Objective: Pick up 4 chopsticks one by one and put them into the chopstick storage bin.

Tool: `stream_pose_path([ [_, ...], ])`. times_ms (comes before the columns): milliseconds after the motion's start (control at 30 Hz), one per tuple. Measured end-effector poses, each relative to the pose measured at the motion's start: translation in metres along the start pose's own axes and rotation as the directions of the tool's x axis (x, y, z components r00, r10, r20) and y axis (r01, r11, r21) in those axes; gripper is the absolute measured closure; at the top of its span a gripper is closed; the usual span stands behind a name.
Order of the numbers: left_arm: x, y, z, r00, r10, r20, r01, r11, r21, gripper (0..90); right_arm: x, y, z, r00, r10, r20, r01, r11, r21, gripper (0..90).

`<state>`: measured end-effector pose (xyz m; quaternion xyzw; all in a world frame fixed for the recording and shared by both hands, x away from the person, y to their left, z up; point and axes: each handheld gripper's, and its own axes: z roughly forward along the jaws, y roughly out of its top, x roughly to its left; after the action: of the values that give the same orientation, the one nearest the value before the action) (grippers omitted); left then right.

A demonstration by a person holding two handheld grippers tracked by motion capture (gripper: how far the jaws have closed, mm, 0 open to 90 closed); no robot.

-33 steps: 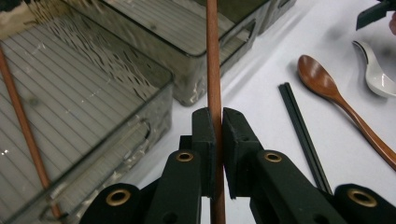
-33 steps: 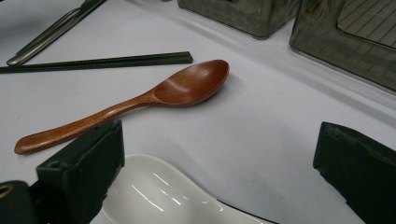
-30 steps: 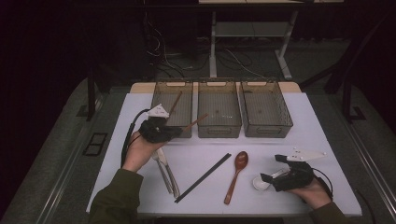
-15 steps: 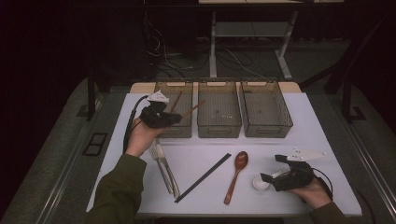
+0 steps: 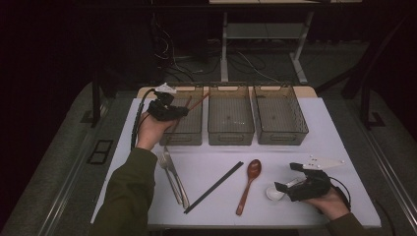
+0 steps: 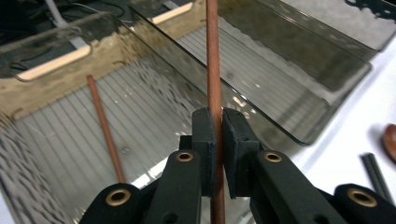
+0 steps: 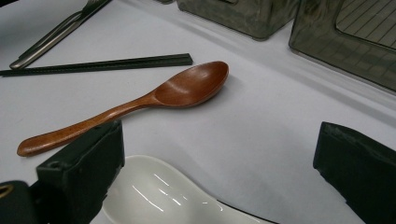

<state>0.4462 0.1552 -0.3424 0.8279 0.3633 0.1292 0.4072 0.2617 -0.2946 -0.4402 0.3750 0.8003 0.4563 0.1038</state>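
We look down on a white table (image 5: 324, 128) where a person holds a gripper in each hand. Three clear bins stand in a row along the far side of the table; we use the left bin (image 5: 183, 132) as our landmark. The left gripper (image 5: 173, 112) hovers above the near-left part of that bin, its jaws pinched tight on a reddish-brown wooden chopstick (image 6: 213, 60) that juts out beyond the jaws across the bin. A second matching chopstick (image 6: 105, 130) lies on the ribbed floor of the left bin. Just in front of the left bin, toward the person, a fork (image 5: 167, 172) and a knife (image 5: 178, 178) lie side by side, and beside them to the right rests a pair of black chopsticks (image 5: 214, 187), set on a slant. Farther right of those lies a wooden spoon (image 5: 248, 184). Well away from the left bin, at the near-right corner, the right gripper (image 5: 282, 189) sits low with its jaws spread wide around a white ceramic spoon (image 7: 159, 196), the pads not pressing it.
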Motion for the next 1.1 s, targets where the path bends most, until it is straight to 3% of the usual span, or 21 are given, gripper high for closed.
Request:
stream_pose_path([
  [200, 0.012, 0.007, 0.007, 0.9994, -0.018, -0.031, 0.017, 0.9998, -0.010, 83.0, -0.001, 0.000, -0.001, 1.0000, 0.005, 0.000, -0.005, 1.000, -0.003, 1.8],
  [433, 0.027, 0.010, 0.018, 0.9946, -0.070, -0.076, 0.069, 0.9973, -0.025, 82.9, -0.002, -0.001, -0.001, 1.0000, 0.006, -0.002, -0.006, 1.000, -0.007, 1.8],
  [633, 0.038, 0.010, 0.031, 0.9869, -0.121, -0.107, 0.117, 0.9924, -0.038, 82.9, -0.002, -0.001, -0.001, 1.0000, 0.007, -0.002, -0.007, 1.000, -0.006, 1.8],
  [833, 0.043, 0.011, 0.044, 0.9810, -0.141, -0.133, 0.140, 0.9900, -0.020, 82.9, -0.003, -0.001, -0.003, 0.9999, 0.012, -0.002, -0.012, 1.000, -0.013, 1.8],
  [1100, 0.050, 0.005, 0.057, 0.9661, -0.193, -0.171, 0.196, 0.9805, 0.000, 82.3, -0.003, -0.001, -0.004, 0.9999, 0.015, -0.004, -0.015, 1.000, -0.014, 1.8],
])
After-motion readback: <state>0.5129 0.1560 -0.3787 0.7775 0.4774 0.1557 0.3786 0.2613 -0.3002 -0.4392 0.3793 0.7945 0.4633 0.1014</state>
